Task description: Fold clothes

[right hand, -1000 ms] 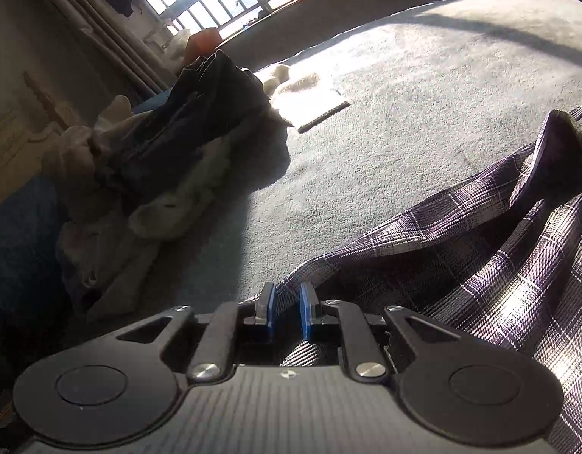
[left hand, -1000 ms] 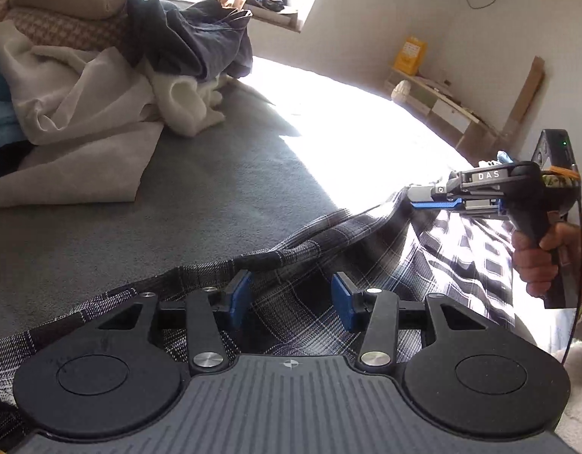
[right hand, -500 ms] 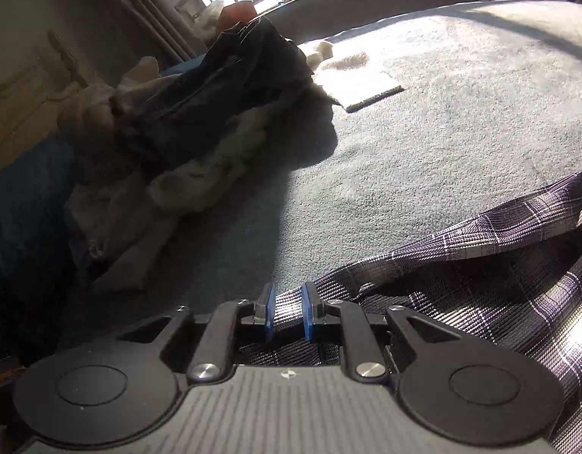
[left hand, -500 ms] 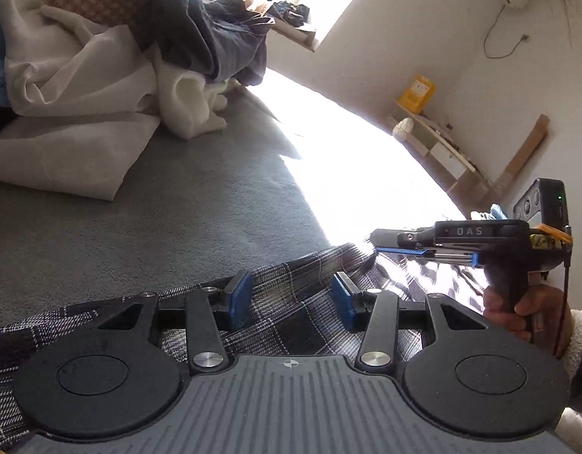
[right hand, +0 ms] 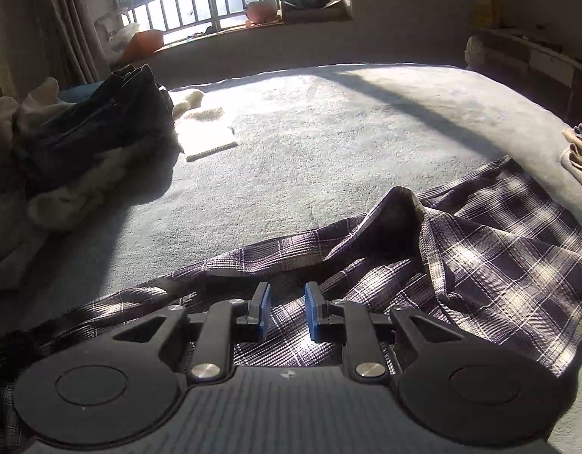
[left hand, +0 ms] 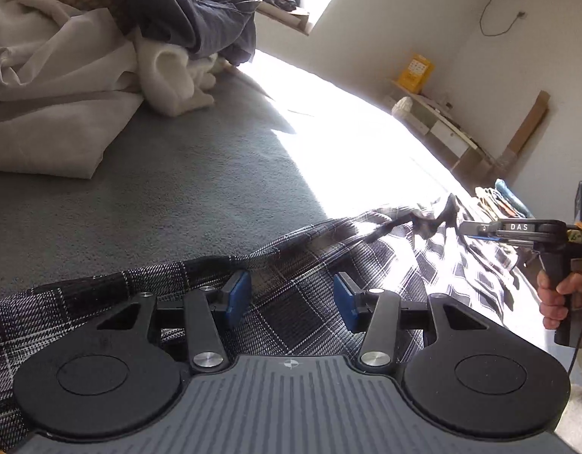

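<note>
Laying-out step: plaid shirt (right hand: 480, 265) spread at lower frame; left gripper (left hand: 291, 299) gapes empty, right gripper (right hand: 287, 312) opening, nothing pinched; next likely regripping an edge.

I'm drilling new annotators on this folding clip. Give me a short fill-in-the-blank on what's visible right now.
1. The garment under both grippers is a ____ shirt.
2. It lies on a ____ carpet.
3. The left gripper has its jaws ____, pads clear of the cloth.
4. The unfolded clothes pile sits near the ____.

Missing words: plaid; grey; open; window

Your grey bed (right hand: 329, 121): plaid shirt (right hand: 499, 265) spread at near edge, clothes pile (right hand: 83, 140) well left of shirt.
</note>
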`<action>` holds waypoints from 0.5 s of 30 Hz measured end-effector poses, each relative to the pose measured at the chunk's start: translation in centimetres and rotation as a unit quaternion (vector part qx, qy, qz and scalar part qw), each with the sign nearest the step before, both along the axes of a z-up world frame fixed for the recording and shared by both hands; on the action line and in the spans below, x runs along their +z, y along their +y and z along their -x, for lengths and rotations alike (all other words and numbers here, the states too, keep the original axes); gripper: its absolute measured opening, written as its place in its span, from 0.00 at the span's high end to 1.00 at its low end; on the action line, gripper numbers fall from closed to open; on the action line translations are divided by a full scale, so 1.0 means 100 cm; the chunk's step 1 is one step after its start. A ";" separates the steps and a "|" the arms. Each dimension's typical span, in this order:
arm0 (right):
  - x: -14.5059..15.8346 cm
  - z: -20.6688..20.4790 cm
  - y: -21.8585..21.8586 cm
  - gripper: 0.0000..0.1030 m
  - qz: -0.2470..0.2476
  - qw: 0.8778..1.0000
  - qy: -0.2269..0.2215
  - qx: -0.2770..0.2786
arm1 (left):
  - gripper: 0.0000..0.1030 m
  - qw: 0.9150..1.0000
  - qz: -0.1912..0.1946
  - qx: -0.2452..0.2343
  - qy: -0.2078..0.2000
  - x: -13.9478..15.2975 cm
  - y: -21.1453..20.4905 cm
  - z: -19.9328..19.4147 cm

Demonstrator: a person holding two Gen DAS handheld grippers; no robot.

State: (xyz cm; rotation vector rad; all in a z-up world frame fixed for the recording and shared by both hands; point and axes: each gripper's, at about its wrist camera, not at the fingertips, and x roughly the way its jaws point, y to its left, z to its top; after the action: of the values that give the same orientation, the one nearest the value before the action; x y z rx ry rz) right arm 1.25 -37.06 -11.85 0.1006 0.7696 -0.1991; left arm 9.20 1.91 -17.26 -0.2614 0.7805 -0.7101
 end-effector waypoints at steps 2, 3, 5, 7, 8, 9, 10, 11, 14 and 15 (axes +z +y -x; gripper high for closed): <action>-0.003 0.011 -0.014 0.76 0.057 0.998 0.019 -0.013 | 0.53 1.000 -0.004 0.003 -0.001 0.001 -0.002 0.000; -0.004 0.018 -0.020 0.76 0.079 0.996 0.027 -0.016 | 0.53 1.000 -0.006 0.004 -0.001 0.001 -0.003 0.000; -0.008 0.031 -0.027 0.73 0.121 0.992 0.042 -0.015 | 0.53 1.000 -0.009 0.006 0.000 0.002 -0.004 0.000; -0.011 0.045 -0.027 0.62 0.160 0.986 0.051 -0.003 | 0.53 1.000 -0.012 0.007 -0.001 0.002 -0.005 0.001; -0.014 0.051 -0.025 0.58 0.181 0.982 0.056 0.005 | 0.53 1.000 -0.014 0.008 -0.002 0.003 -0.005 0.001; -0.017 0.056 -0.023 0.58 0.202 0.977 0.062 0.013 | 0.53 1.000 -0.016 0.009 -0.002 0.003 -0.005 0.002; -0.020 0.058 -0.023 0.58 0.218 0.973 0.069 0.017 | 0.53 1.000 -0.019 0.009 -0.003 0.003 -0.006 0.002; -0.022 0.060 -0.024 0.58 0.230 0.970 0.076 0.019 | 0.53 1.000 -0.021 0.010 -0.004 0.004 -0.007 0.002; -0.032 0.061 -0.035 0.59 0.245 0.965 0.094 0.010 | 0.53 1.000 -0.027 0.012 -0.007 0.004 -0.008 0.004; -0.036 0.060 -0.039 0.60 0.245 0.965 0.095 0.006 | 0.53 0.999 -0.028 0.013 -0.007 0.004 -0.009 0.004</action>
State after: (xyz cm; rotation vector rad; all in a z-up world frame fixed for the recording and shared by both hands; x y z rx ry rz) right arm -4.79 -41.00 -15.41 -0.3974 0.8918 -0.3872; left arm 8.77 1.04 -16.84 -0.2159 0.7801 -0.6635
